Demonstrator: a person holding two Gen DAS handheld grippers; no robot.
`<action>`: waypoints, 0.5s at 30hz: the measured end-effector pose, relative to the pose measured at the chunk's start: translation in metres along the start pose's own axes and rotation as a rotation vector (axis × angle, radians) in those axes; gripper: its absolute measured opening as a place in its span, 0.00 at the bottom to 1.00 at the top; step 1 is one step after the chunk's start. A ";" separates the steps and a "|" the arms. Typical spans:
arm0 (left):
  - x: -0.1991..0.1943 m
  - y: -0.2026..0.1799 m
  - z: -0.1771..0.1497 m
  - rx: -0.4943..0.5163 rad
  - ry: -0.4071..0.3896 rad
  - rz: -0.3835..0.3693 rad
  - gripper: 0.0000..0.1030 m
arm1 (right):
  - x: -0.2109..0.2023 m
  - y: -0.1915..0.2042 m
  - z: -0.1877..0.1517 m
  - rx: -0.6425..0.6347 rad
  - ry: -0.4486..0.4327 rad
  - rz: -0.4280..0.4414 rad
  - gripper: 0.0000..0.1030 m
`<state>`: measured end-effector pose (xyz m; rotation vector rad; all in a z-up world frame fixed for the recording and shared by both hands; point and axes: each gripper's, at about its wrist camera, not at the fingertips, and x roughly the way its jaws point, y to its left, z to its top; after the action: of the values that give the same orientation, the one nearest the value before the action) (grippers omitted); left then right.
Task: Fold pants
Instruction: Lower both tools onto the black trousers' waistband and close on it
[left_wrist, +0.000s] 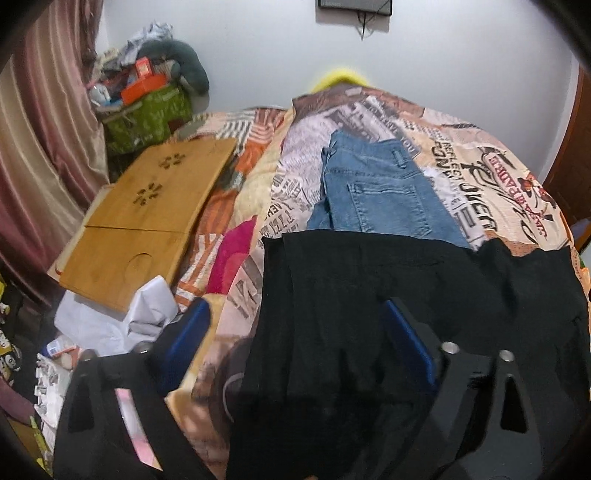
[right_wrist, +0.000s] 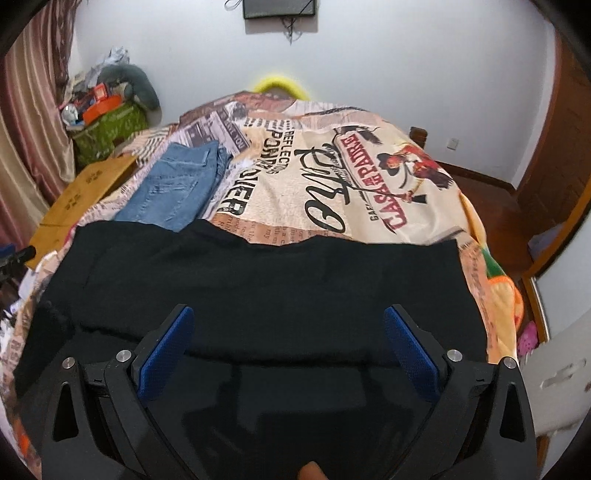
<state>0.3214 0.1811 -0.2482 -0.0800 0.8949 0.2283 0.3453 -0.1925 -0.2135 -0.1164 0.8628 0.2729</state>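
Black pants (right_wrist: 258, 280) lie spread across the printed bedspread (right_wrist: 332, 177) directly beneath both grippers. The left gripper (left_wrist: 295, 332) and right gripper (right_wrist: 288, 332) gape wide, holding nothing. Folded jeans (left_wrist: 380, 192) lie beyond. The pants' near edge is cut off below the jaws.

Count of items observed. Pants: two pairs, one pair of black pants (right_wrist: 258, 280) spread across the near end of the bed, one folded pair of blue jeans (left_wrist: 380, 192) beyond it. Printed bedspread (right_wrist: 332, 177): one. Wooden lap tables (left_wrist: 147, 206): one, on the left side. Green baskets (left_wrist: 147, 118) of clutter: one. Grippers: two, left gripper (left_wrist: 295, 332) and right gripper (right_wrist: 288, 339), two blue pads (right_wrist: 166, 350) each.
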 end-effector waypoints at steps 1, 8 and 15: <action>0.007 0.003 0.004 -0.007 0.014 -0.003 0.84 | 0.005 0.000 0.004 -0.018 0.001 -0.002 0.92; 0.064 0.024 0.023 -0.095 0.142 -0.091 0.61 | 0.042 0.006 0.033 -0.108 0.009 0.064 0.91; 0.108 0.034 0.028 -0.122 0.240 -0.138 0.55 | 0.080 0.015 0.056 -0.176 0.027 0.162 0.90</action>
<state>0.3997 0.2363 -0.3144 -0.2867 1.1095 0.1456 0.4320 -0.1513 -0.2382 -0.2146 0.8760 0.5004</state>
